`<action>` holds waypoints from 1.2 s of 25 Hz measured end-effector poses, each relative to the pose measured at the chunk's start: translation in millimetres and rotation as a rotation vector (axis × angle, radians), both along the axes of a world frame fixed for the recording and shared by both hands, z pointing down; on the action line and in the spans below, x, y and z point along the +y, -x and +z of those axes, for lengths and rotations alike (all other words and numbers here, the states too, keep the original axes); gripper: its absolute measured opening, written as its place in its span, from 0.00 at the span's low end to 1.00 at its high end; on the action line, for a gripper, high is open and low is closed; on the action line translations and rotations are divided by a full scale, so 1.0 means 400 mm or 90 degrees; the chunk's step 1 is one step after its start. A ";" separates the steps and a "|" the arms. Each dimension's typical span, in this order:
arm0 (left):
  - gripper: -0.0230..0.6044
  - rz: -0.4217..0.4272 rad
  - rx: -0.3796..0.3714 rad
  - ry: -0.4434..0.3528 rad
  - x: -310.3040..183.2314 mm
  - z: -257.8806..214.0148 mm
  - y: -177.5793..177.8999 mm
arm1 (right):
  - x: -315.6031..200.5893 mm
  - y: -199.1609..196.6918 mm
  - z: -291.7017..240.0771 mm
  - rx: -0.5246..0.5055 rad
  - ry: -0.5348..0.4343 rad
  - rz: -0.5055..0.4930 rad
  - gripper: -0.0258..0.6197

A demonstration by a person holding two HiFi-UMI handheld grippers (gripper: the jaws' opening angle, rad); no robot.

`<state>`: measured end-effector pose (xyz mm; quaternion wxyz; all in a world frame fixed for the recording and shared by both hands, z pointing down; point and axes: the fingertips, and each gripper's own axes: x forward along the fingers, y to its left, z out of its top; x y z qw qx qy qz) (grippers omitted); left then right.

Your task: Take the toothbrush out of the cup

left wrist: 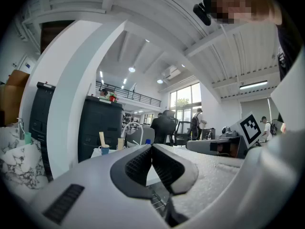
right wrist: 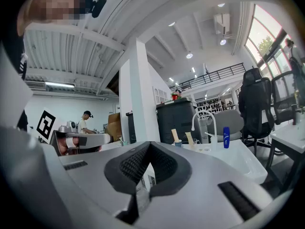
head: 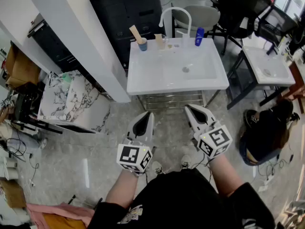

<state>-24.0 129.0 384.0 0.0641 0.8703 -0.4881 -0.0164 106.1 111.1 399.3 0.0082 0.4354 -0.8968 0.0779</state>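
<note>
A blue cup (head: 142, 45) stands at the back left of the white sink (head: 143, 75), with a beige toothbrush (head: 135, 33) leaning out of it. A clear glass (head: 161, 41) beside it holds another beige stick. Both grippers hover over the floor in front of the sink, well short of the cup. My left gripper (head: 148, 114) is shut with nothing between its jaws, and so is my right gripper (head: 189, 109). The left gripper view shows the cup (left wrist: 104, 150) and toothbrush (left wrist: 101, 139) far beyond the shut jaws (left wrist: 152, 147). In the right gripper view the cup (right wrist: 177, 143) sits past the closed tips (right wrist: 149, 144).
A white faucet (head: 175, 12) and a blue bottle (head: 199, 36) stand at the sink's back edge. A black cabinet (head: 128, 8) is behind, a white pillar (head: 71, 32) and marble slab (head: 66, 99) at left. A second sink (head: 267, 66) and a crouching person (head: 267, 128) are at right.
</note>
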 end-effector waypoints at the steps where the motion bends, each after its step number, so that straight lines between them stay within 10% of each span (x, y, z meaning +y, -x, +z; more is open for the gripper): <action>1: 0.04 -0.001 0.001 0.001 -0.001 0.002 -0.001 | -0.001 0.000 0.002 0.000 0.000 -0.001 0.04; 23: 0.05 -0.009 -0.003 -0.006 -0.003 -0.008 -0.051 | 0.007 -0.052 -0.035 -0.034 -0.028 -0.022 0.14; 26: 0.36 -0.011 -0.004 -0.005 -0.008 -0.003 -0.079 | 0.002 -0.078 -0.041 -0.040 -0.038 -0.020 0.31; 30: 0.41 -0.016 -0.009 -0.007 -0.013 -0.003 -0.115 | -0.007 -0.118 -0.043 -0.042 -0.041 -0.015 0.38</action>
